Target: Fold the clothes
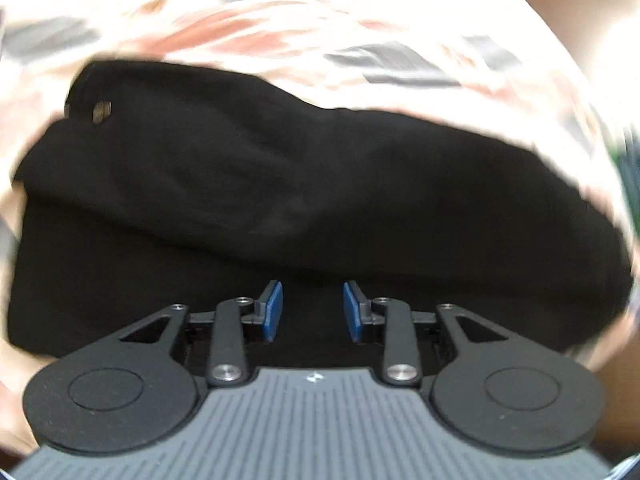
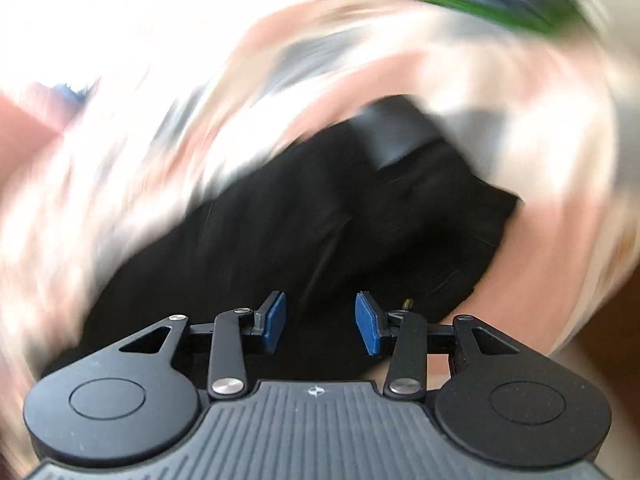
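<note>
A black garment (image 1: 280, 184) lies folded over itself on a patterned cloth, with a small metal button (image 1: 101, 111) near its far left corner. My left gripper (image 1: 313, 308) hovers over the garment's near part, its blue pads (image 1: 273, 310) apart with nothing between them. In the right wrist view the same black garment (image 2: 320, 232) runs diagonally, heavily blurred. My right gripper (image 2: 320, 322) is over its near edge, blue pads (image 2: 370, 328) spread and empty.
The garment rests on a white cloth with pink and grey patterns (image 1: 320, 32), which surrounds it on all sides. A green and blue blurred shape (image 2: 500, 0) shows at the far right of the right wrist view.
</note>
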Tool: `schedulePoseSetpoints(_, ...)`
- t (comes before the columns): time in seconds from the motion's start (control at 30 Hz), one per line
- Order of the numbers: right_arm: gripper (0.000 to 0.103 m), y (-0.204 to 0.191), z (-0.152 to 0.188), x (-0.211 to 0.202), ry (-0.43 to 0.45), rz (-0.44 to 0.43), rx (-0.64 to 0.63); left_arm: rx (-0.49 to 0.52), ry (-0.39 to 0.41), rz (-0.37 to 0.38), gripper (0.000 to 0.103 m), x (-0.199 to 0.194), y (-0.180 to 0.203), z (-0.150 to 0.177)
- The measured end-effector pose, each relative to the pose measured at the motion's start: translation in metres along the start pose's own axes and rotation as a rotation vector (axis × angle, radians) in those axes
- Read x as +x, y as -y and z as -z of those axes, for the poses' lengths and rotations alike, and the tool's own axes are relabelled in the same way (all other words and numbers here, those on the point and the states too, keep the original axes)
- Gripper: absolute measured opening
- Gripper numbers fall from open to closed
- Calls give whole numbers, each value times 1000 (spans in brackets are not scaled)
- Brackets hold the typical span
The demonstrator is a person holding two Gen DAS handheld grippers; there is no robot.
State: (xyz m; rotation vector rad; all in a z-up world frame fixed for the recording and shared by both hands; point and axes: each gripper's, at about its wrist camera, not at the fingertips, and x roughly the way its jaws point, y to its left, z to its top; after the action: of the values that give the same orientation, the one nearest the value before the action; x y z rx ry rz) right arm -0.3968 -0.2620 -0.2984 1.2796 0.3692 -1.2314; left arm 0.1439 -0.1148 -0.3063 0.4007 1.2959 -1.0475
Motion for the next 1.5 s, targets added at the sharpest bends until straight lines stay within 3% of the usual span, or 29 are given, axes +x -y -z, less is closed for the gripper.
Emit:
schedulePoseSetpoints(0.07,43,25,-12,6,33,-42,181,-122,3,39,33,5,-2,0)
schedulePoseSetpoints(0.13,44,41,-17,13,42,-43,255,-225,13,68,40,8,-5,2)
schedulePoseSetpoints(0.37,45,66,-28,23,73,-37,301,-610,102,188,59,18,-35,19)
schedulePoseSetpoints(0.5,45,72,-33,24,78,-50,306,-729,163,209,59,26,-46,25)
schedulePoseSetpoints(0.53,45,75,-35,27,79,-53,310,-733,168,206,57,29,-47,26)
schedulePoseSetpoints(0.63,45,81,-39,34,77,-68,301,-729,185,209,39,37,-51,31)
schedulePoseSetpoints(0.67,45,82,-39,37,78,-75,293,-705,197,218,39,38,-52,32)
schedulePoseSetpoints(0.9,42,104,-33,47,104,-187,253,-502,300,331,42,50,-60,47)
schedulePoseSetpoints(1.0,41,115,-22,48,148,-247,226,-426,346,390,45,53,-63,53)
schedulePoseSetpoints(1.23,37,128,0,49,276,-339,154,-256,459,435,56,53,-53,67)
schedulePoseSetpoints(1.37,37,132,8,47,319,-365,147,-306,485,483,64,55,-50,68)
schedulePoseSetpoints(1.5,37,130,9,45,321,-359,154,-382,485,503,63,55,-52,71)
